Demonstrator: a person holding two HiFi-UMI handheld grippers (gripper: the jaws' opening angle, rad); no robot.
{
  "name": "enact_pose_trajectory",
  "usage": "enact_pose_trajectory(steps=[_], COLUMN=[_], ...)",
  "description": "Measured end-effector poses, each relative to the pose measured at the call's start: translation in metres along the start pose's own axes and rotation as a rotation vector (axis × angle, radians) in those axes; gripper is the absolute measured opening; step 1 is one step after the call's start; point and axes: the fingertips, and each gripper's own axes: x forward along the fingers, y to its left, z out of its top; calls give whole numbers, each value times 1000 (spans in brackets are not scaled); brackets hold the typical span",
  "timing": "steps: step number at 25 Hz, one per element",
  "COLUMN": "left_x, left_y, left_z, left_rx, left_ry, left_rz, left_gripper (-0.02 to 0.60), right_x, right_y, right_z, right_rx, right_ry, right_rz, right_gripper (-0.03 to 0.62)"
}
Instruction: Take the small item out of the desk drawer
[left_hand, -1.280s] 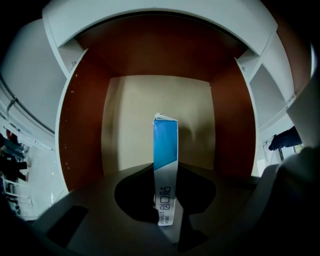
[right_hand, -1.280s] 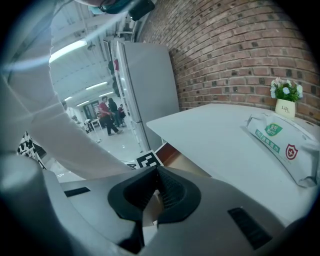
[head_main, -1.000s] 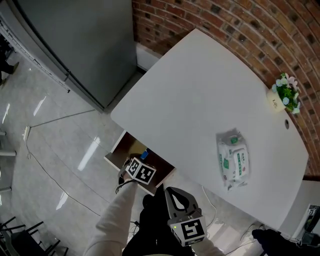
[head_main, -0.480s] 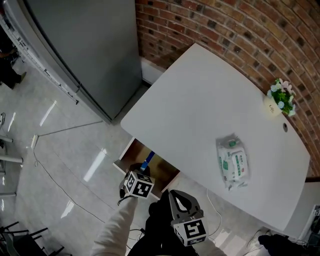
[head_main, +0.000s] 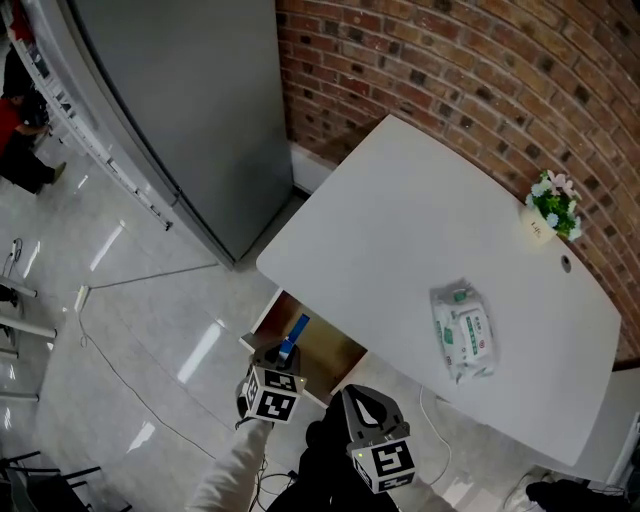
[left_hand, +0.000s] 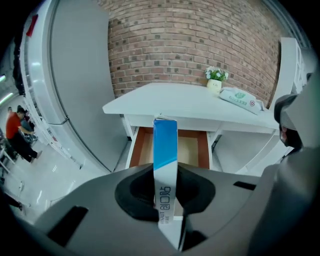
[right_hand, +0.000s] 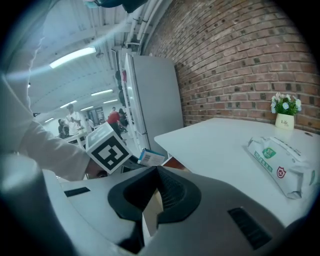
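Note:
A small blue and white box (left_hand: 165, 150) stands upright between the jaws of my left gripper (left_hand: 167, 200), which is shut on it. In the head view this box (head_main: 293, 335) hangs above the open wooden drawer (head_main: 325, 355) under the white desk (head_main: 420, 220), with the left gripper (head_main: 283, 352) just below it in the picture. The drawer (left_hand: 192, 150) looks bare inside. My right gripper (head_main: 352, 388) is held near the person's body, beside the left one, jaws shut with nothing in them. From the right gripper (right_hand: 152, 197) I see the box (right_hand: 151, 157) sticking out past the left marker cube (right_hand: 110, 150).
A pack of wet wipes (head_main: 462, 333) lies on the desk, and a small flower pot (head_main: 548, 208) stands at its far edge by the brick wall (head_main: 450, 70). A tall grey cabinet (head_main: 190, 120) stands left of the desk. People stand far off on the shiny floor (head_main: 120, 340).
My left gripper has risen out of the drawer with the blue and white box in it. The right gripper has barely moved.

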Motion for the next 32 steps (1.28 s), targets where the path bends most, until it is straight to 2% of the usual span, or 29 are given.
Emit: enact_pose_trajectory(steps=[9,23,32], left_x=[-64,-158,-198], left_y=[1,-2,4], left_z=[18,50,46], left_rx=[-38,-1,-35], left_ry=[-130,-332,-412], left_rz=[42,120,138], left_gripper=[74,74,74], right_x=[-14,-33,-42], right_y=[10,22,31], right_z=[13,44,53], right_rx=[-24,-56,-84], right_ry=[-29,-103,-118], right_rz=[-3,-8,-14], right_gripper=[26,26,26])
